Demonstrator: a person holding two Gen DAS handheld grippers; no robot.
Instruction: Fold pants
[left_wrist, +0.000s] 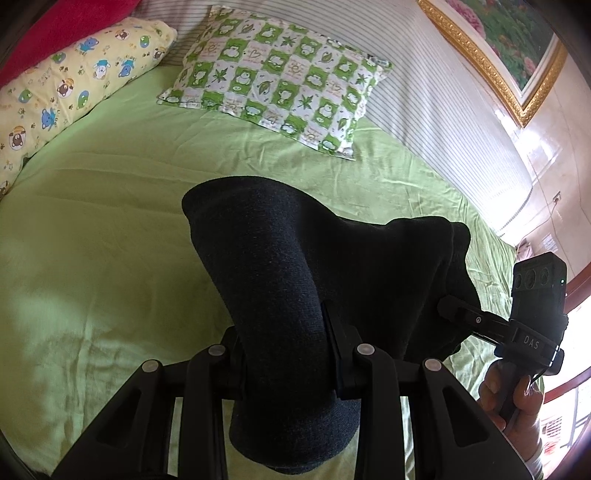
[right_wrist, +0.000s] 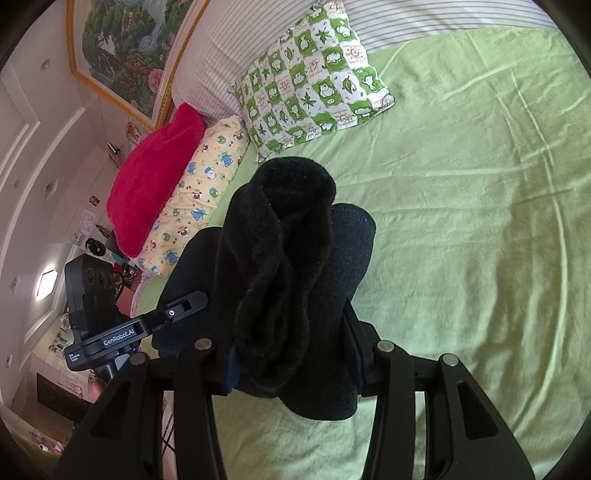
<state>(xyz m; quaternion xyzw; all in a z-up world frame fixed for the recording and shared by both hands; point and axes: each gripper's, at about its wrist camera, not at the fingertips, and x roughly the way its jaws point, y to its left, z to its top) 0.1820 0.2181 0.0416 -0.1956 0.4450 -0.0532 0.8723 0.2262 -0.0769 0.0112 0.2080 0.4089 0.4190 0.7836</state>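
The dark grey-black pants (left_wrist: 280, 266) hang bunched between both grippers above the green bed sheet (left_wrist: 110, 229). My left gripper (left_wrist: 288, 354) is shut on one end of the pants, which drape over and below its jaws. My right gripper (right_wrist: 291, 354) is shut on the other end of the pants (right_wrist: 288, 251), where folded layers and fleecy lining show. The right gripper also shows in the left wrist view (left_wrist: 458, 314), clamped on the cloth at the right. The left gripper shows in the right wrist view (right_wrist: 184, 306) at the left.
A green-and-white checked pillow (left_wrist: 280, 77) lies at the head of the bed. A yellow cartoon-print pillow (left_wrist: 74, 85) and a red blanket (right_wrist: 151, 177) sit to one side. A striped headboard (left_wrist: 424, 92) and a framed painting (left_wrist: 509, 40) stand behind.
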